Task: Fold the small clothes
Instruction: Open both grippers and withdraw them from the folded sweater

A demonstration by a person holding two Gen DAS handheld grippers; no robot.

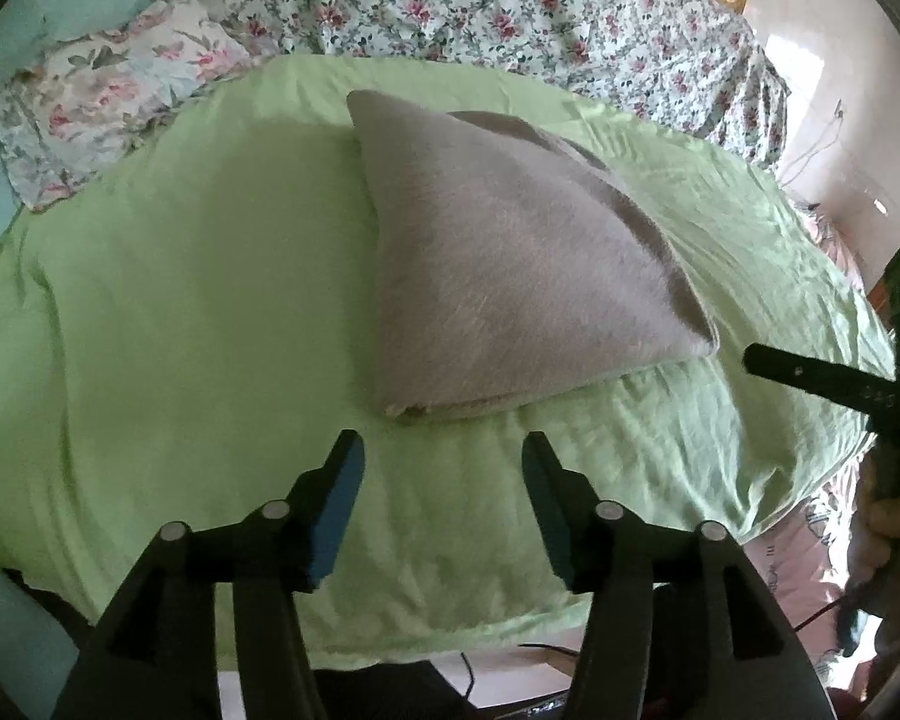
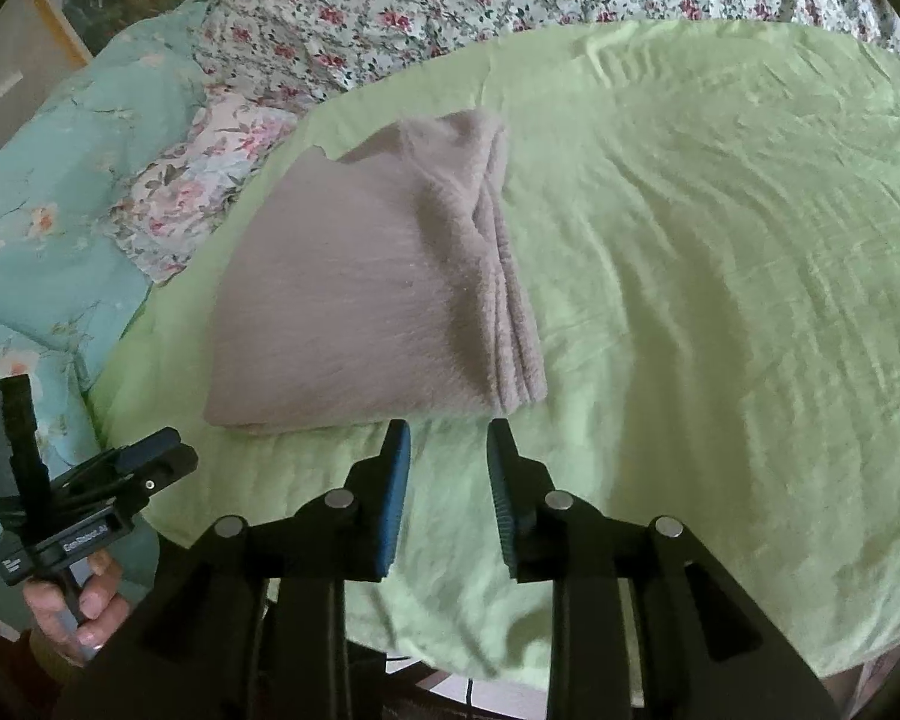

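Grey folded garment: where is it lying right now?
The grey folded garment lies on the green sheet, just ahead of both open grippers: slightly right in the left wrist view, left of centre in the right.

Each matte black two-finger claw (image 1: 444, 450) carries blue ribbed pads (image 2: 395, 498) and silver round pivot screws (image 2: 339, 500) — the bare-skinned left hand (image 2: 84, 606) grips a white-lettered handle

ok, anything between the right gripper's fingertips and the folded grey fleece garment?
Nothing: only a bare strip of wrinkled light-green sheet separates the open right gripper from the folded grey fleece garment, seen in the right wrist view.
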